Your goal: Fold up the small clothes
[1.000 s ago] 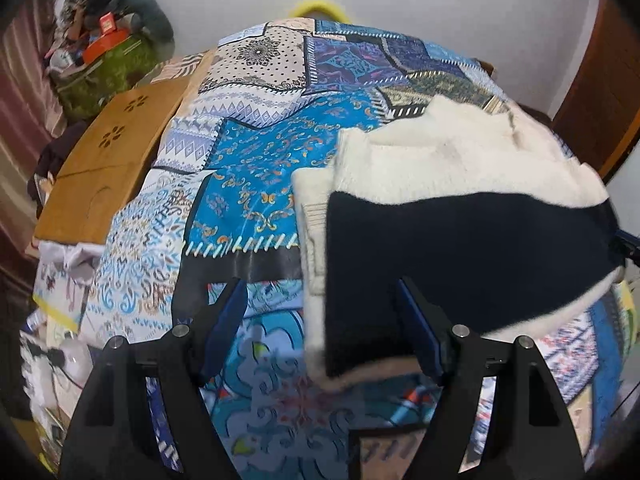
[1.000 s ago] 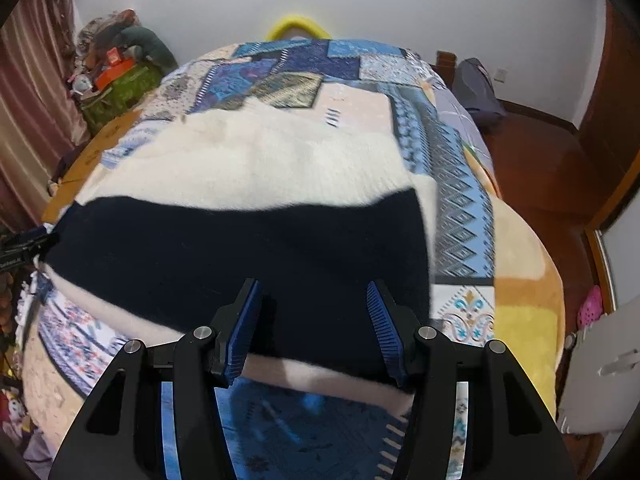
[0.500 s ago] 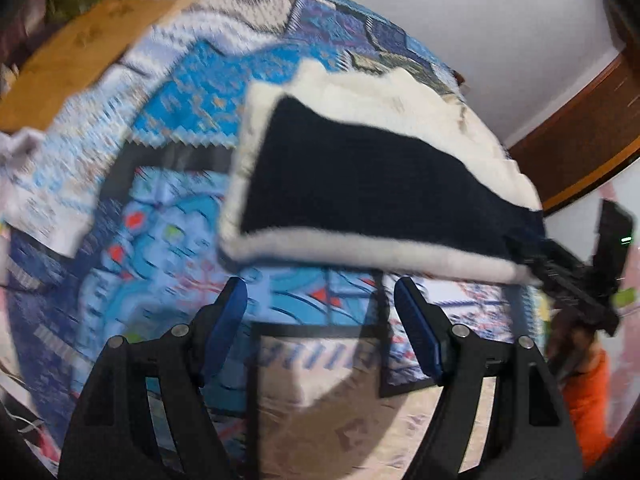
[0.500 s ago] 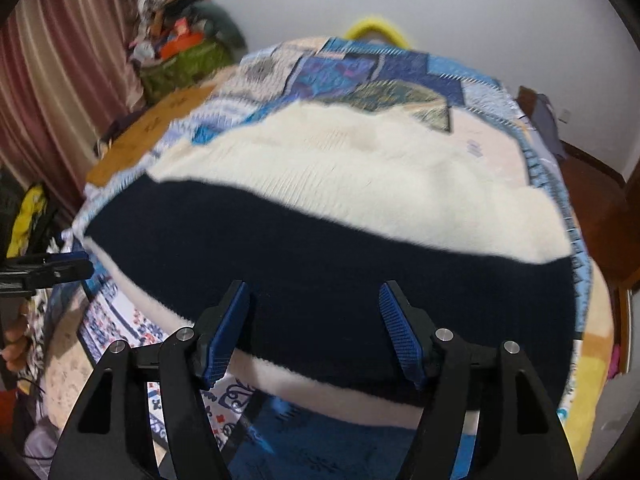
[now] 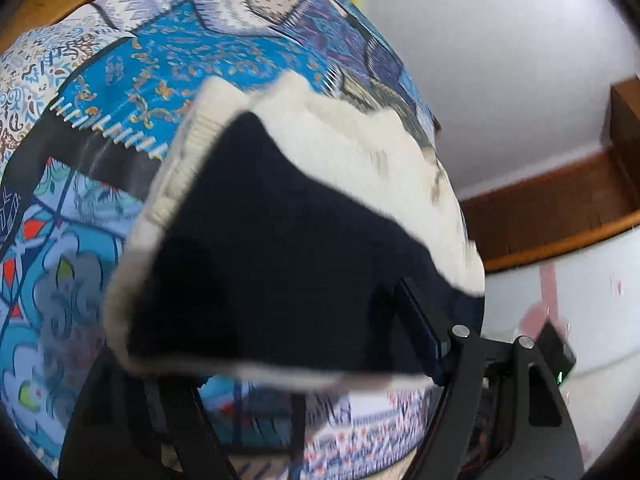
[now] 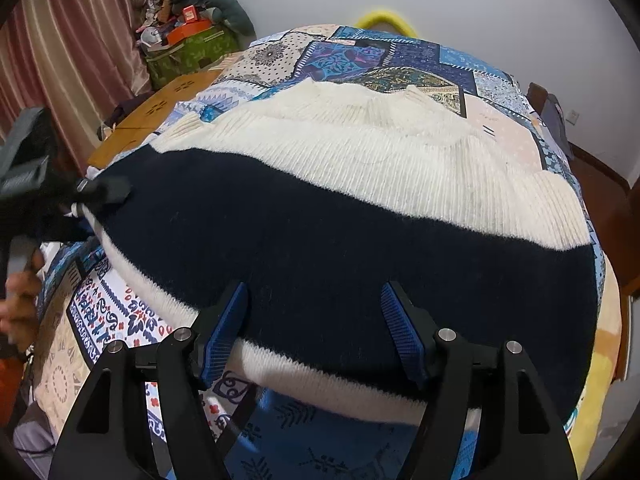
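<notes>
A cream and navy knitted sweater (image 6: 360, 208) lies folded on the patterned bedspread (image 6: 360, 52). My right gripper (image 6: 314, 332) is open, its blue pads straddling the sweater's near hem. My left gripper (image 5: 280, 344) is at the sweater's (image 5: 280, 248) left corner; the corner lies between the jaws and covers the left finger, only the right finger (image 5: 420, 328) shows clearly. In the right wrist view the left gripper (image 6: 100, 192) touches the sweater's left edge.
A wooden board (image 6: 160, 112) lies along the bed's left side. A pile of bags and clothes (image 6: 188, 40) stands in the far left corner by a striped curtain (image 6: 60, 60). A wooden door frame (image 5: 560, 208) is on the right.
My left gripper has moved forward onto the sweater's left corner, which now lies between its jaws. My right gripper has moved closer to the near hem.
</notes>
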`<state>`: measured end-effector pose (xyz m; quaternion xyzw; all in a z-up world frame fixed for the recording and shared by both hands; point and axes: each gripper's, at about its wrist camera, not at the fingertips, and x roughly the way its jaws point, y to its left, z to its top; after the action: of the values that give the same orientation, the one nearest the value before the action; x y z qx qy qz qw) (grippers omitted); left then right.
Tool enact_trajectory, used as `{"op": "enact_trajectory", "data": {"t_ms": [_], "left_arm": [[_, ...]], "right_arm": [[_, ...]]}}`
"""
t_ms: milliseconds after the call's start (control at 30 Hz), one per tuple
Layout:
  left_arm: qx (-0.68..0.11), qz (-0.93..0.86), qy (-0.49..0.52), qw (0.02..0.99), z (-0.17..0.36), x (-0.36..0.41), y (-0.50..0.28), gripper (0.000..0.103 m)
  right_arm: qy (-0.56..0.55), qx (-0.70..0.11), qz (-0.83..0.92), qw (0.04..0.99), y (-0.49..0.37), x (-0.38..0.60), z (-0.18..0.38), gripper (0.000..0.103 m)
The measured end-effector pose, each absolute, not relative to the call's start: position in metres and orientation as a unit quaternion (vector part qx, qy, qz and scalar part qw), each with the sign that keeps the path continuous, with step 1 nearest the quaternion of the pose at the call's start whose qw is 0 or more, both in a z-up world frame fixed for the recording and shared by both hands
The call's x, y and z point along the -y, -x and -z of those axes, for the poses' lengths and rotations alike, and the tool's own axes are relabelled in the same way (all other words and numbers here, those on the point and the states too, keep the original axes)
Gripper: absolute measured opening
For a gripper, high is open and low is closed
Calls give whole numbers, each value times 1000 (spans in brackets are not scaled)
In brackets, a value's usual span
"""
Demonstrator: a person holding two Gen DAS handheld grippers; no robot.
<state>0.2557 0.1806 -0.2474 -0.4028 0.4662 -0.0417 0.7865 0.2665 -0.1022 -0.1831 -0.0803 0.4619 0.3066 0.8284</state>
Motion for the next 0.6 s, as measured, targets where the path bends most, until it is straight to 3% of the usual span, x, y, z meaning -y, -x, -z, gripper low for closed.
{"op": "enact_trajectory", "data": {"t_ms": [67, 133, 200, 600], "left_arm": [[-463, 19, 408, 787, 251, -188, -261, 59], [-459, 7, 415, 786, 253, -194, -264, 35], [-451, 4, 408, 793, 248, -198, -264, 27], [-382, -127, 234, 885, 148, -225, -248, 23]], "right_arm": [[78, -463, -307, 828, -265, 103, 182, 66], [74, -464, -309, 827, -265, 104, 181, 66], [69, -465, -311, 826, -265, 106, 179, 66], [38, -455, -284, 843, -271, 145, 157, 66]]}}
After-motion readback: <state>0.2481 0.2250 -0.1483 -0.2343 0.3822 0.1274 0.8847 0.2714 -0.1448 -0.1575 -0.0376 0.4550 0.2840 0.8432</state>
